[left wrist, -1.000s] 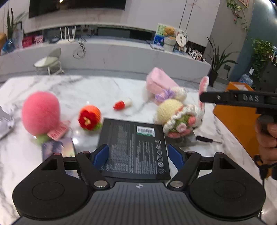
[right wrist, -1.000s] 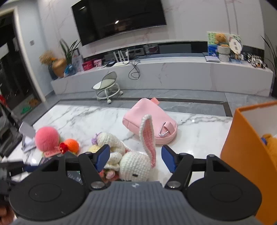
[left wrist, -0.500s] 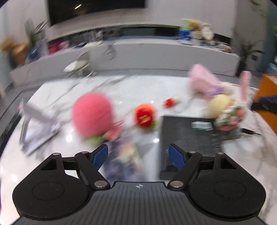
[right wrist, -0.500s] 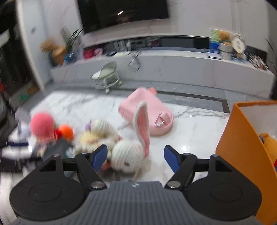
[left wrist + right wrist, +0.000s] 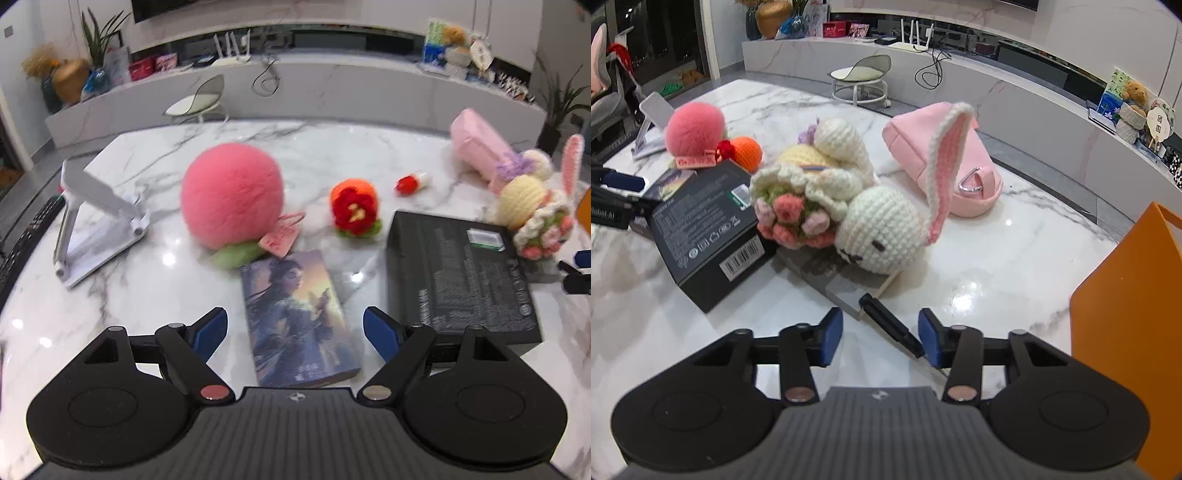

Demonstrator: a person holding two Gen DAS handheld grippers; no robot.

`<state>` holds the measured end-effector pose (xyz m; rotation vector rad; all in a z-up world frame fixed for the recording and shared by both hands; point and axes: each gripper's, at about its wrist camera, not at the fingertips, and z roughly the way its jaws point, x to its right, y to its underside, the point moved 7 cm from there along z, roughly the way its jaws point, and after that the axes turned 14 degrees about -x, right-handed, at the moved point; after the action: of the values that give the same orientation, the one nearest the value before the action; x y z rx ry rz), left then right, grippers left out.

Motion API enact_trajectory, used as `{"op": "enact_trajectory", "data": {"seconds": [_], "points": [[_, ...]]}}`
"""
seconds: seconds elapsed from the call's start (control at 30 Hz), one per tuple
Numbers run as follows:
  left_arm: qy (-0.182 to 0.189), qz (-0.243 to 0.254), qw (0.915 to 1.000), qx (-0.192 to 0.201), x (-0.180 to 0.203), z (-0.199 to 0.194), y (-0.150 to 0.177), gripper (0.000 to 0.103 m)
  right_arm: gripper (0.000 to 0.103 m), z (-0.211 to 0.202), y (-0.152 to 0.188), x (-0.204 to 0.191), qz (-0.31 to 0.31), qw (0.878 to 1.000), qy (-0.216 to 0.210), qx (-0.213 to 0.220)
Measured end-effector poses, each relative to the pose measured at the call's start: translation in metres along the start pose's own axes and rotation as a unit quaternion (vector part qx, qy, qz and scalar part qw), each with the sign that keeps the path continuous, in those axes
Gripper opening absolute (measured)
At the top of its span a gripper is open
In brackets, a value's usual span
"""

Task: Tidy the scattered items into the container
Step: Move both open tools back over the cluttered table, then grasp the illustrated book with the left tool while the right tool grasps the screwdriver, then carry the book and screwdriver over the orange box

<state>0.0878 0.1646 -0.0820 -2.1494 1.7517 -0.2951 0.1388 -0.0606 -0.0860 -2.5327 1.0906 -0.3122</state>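
My left gripper hangs low over the marble table, its jaws wide and still opening. An illustrated book lies flat between them, and neither pad touches it. My right gripper is low near the table's front, its jaws closing. A slim black pen-like tool lies slanted between them, its near end by the right pad, with a clear gap at the left pad. An orange container stands to the right. Near the tool lies a crochet bunny with a bouquet.
Scattered on the table are a pink plush peach, an orange crochet flower toy, a small red item, a black box, a pink pouch and a white folding stand. A grey slab lies under the bunny.
The left gripper swung left, from the black box to the book. The right gripper sank and rolled, from over the bunny to the black tool, and its jaws narrowed.
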Motion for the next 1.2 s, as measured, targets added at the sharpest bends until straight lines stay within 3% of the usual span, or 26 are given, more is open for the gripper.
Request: {"op": "enact_trajectory", "data": {"seconds": [0.07, 0.23, 0.47, 0.73, 1.0, 1.2], "points": [[-0.002, 0.003, 0.9997, -0.024, 0.002, 0.008, 0.003, 0.095, 0.033, 0.001, 0.001, 0.0, -0.004, 1.0, 0.004, -0.002], [0.004, 0.002, 0.9998, -0.022, 0.004, 0.011, 0.005, 0.096, 0.03, 0.003, 0.003, 0.002, -0.015, 1.0, 0.02, -0.009], [0.019, -0.002, 0.9996, -0.021, 0.005, 0.007, 0.008, 0.075, 0.011, 0.003, 0.007, 0.001, -0.038, 0.998, 0.035, -0.024], [0.023, -0.008, 0.9996, -0.015, 0.003, 0.001, 0.017, 0.07, 0.011, -0.014, 0.01, 0.002, -0.022, 0.999, 0.026, -0.022], [0.028, -0.041, 0.9987, 0.013, -0.008, -0.039, 0.038, 0.068, 0.009, -0.061, 0.016, 0.022, 0.03, 0.999, 0.028, 0.025], [0.033, -0.033, 0.9988, 0.015, 0.006, -0.061, 0.059, 0.068, 0.006, -0.092, 0.024, 0.035, 0.062, 0.996, 0.025, 0.052]]}}
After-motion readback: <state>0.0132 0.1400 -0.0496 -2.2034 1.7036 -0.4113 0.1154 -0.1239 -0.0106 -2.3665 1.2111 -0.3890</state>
